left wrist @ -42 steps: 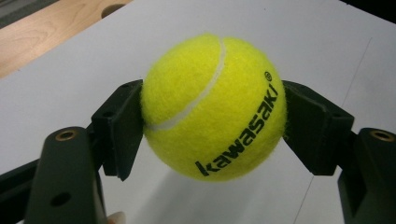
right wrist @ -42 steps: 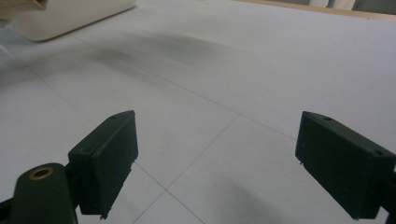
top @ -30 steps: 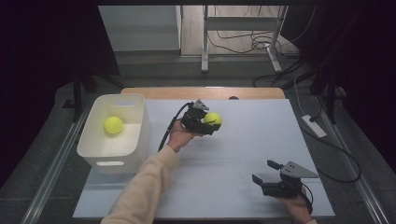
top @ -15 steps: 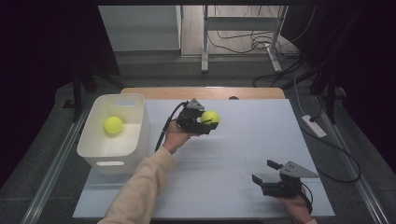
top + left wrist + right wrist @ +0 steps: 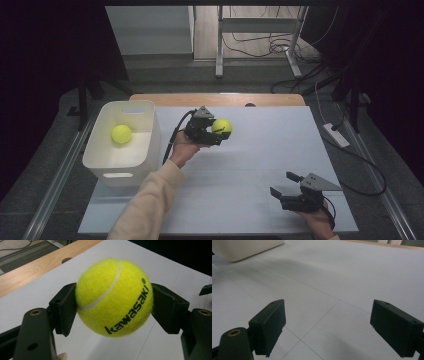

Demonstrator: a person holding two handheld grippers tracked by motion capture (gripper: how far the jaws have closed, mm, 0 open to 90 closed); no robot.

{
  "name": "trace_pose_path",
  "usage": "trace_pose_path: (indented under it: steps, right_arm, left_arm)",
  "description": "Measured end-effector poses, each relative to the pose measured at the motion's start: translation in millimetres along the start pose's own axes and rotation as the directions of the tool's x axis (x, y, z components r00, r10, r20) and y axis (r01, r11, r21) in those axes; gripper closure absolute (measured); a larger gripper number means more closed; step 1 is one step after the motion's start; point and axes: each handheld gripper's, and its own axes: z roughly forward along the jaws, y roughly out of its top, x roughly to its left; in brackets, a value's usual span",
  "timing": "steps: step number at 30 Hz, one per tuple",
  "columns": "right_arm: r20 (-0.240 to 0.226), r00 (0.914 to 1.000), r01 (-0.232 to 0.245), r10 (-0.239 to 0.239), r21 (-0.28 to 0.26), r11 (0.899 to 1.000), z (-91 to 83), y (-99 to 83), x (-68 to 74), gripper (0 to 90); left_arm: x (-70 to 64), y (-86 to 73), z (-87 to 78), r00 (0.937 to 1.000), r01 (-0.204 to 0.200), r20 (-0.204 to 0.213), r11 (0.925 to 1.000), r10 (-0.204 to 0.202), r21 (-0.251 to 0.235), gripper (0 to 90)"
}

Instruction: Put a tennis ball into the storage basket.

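Tennis ball (image 5: 113, 297), light, fuzzy, grippy, clamped across its middle by left gripper (image 5: 216, 132) above table's far middle; right gripper (image 5: 289, 185) idle, jaws apart, near right corner.

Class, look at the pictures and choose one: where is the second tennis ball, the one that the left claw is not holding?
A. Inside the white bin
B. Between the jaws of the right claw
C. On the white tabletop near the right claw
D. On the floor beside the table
A: a tennis ball lies inside the white bin, while the left claw grips the other ball and the right claw stands open with nothing in it.
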Motion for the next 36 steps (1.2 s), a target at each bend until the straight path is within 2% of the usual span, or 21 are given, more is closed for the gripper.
trace_pose_path:
  steps: [10,13,20,29,36]
  right_arm:
    - [0.007,0.9999,0.007,-0.007,-0.001,1.000,-3.0,-0.4,1.9,12.9]
    - [0.010,0.9999,0.007,-0.007,0.001,1.000,-1.9,-0.6,1.3,12.9]
    - [0.001,1.0000,0.009,-0.009,-0.003,1.000,1.2,1.8,0.8,12.9]
    - [-0.009,0.9999,0.009,-0.009,-0.003,1.000,2.8,2.9,2.1,13.0]
    - [0.002,0.9999,0.011,-0.011,-0.001,1.000,1.8,2.4,2.4,13.0]
  left_arm:
    - [-5.8,-0.4,-14.2,0.9999,-0.009,0.008,0.9996,0.009,-0.028,27.4]
    - [-8.1,0.5,-19.0,0.9998,-0.021,0.003,0.9990,0.022,-0.038,27.4]
    - [-11.5,-0.5,-28.7,0.9996,-0.019,-0.020,0.9981,0.018,-0.059,27.4]
    - [-11.2,-2.2,-38.7,0.9996,-0.014,-0.026,0.9965,0.012,-0.083,27.4]
    - [-12.7,-2.2,-48.1,0.9993,-0.021,-0.032,0.9938,0.018,-0.109,27.4]
